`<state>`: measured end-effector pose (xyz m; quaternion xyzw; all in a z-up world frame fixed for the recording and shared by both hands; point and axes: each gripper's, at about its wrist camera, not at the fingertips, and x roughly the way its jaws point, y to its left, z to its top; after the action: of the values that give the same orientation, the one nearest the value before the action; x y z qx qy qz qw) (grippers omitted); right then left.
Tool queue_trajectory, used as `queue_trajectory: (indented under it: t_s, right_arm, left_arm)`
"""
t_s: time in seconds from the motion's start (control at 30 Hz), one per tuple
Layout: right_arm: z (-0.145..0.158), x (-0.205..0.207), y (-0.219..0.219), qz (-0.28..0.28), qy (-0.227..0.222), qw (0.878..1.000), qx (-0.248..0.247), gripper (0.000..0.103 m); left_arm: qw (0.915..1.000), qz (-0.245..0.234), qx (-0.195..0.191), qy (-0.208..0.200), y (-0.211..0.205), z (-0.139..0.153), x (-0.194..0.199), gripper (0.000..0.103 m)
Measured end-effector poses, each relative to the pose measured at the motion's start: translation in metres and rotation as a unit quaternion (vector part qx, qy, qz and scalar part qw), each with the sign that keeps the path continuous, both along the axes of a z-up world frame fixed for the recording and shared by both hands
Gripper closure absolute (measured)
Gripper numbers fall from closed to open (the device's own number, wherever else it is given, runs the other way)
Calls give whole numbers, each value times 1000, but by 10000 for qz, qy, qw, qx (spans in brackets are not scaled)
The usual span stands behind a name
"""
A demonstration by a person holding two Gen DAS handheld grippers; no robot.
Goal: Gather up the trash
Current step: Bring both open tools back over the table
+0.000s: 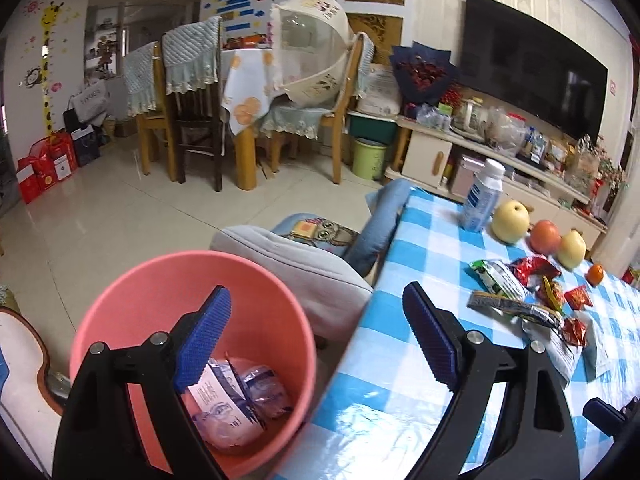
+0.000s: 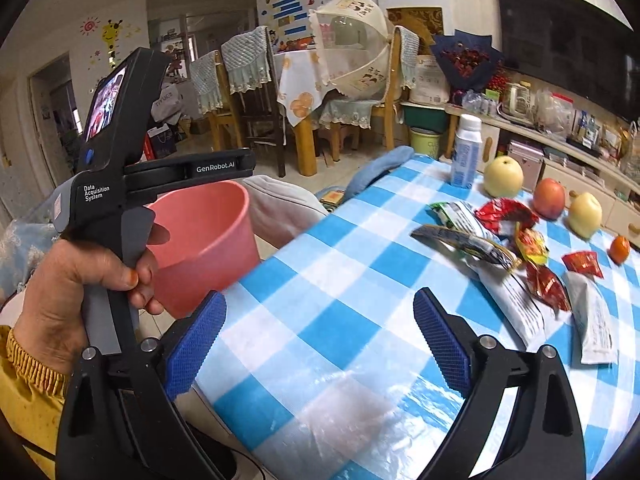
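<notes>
A pink bin (image 1: pixel 192 320) stands on the floor beside the table and holds crumpled clear-and-blue plastic wrapping (image 1: pixel 236 404). My left gripper (image 1: pixel 316 340) hangs open over the bin's right rim and the table edge, with nothing between its blue pads. Several wrappers (image 1: pixel 520 304) lie heaped on the blue-checked tablecloth (image 1: pixel 400 264), red, green and white ones. In the right wrist view my right gripper (image 2: pixel 318 340) is open above bare tablecloth (image 2: pixel 340 280), the wrappers (image 2: pixel 504 256) ahead to its right. A hand (image 2: pixel 72 280) holds the left gripper's body over the bin (image 2: pixel 204 240).
A white bottle (image 1: pixel 482 196), two pale pears (image 1: pixel 510 218), a reddish apple (image 1: pixel 545 237) and a small orange (image 1: pixel 595 273) stand beyond the wrappers. A grey cushion (image 1: pixel 296 256) sits between bin and table. Dining chairs (image 1: pixel 192 100), a green bin (image 1: pixel 368 158) and a TV cabinet (image 1: pixel 500 156) lie further off.
</notes>
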<state>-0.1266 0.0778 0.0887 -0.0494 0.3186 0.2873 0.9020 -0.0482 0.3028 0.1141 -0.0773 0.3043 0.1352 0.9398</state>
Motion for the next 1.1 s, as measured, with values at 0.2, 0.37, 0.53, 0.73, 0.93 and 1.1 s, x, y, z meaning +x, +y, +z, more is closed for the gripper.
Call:
queue_trajectory:
  t_s: [0.2, 0.37, 0.53, 0.73, 0.93, 1.1]
  right_arm:
    - [-2, -1, -24, -185, 24, 9997, 136, 9]
    - [-5, 2, -42, -298, 78, 9993, 196, 9]
    - [-6, 3, -58, -392, 75, 9989, 229, 9]
    - [-3, 4, -80, -539, 65, 9981, 294, 9]
    - [3, 8, -108, -767, 74, 9962, 395, 9]
    - [5, 15, -135, -1054, 144, 9933, 452, 9]
  left_arm:
    - [9997, -204, 67, 96, -22, -6, 7, 15]
    - [9993, -333, 45, 185, -36, -11, 14, 15]
    - [9985, -497, -122, 211, -47, -16, 20, 15]
    - [9965, -738, -297, 257, -63, -20, 26, 15]
    - [9918, -1156, -465, 283, -91, -24, 33, 15]
    - [9868, -1487, -532, 346, -117, -30, 39, 15]
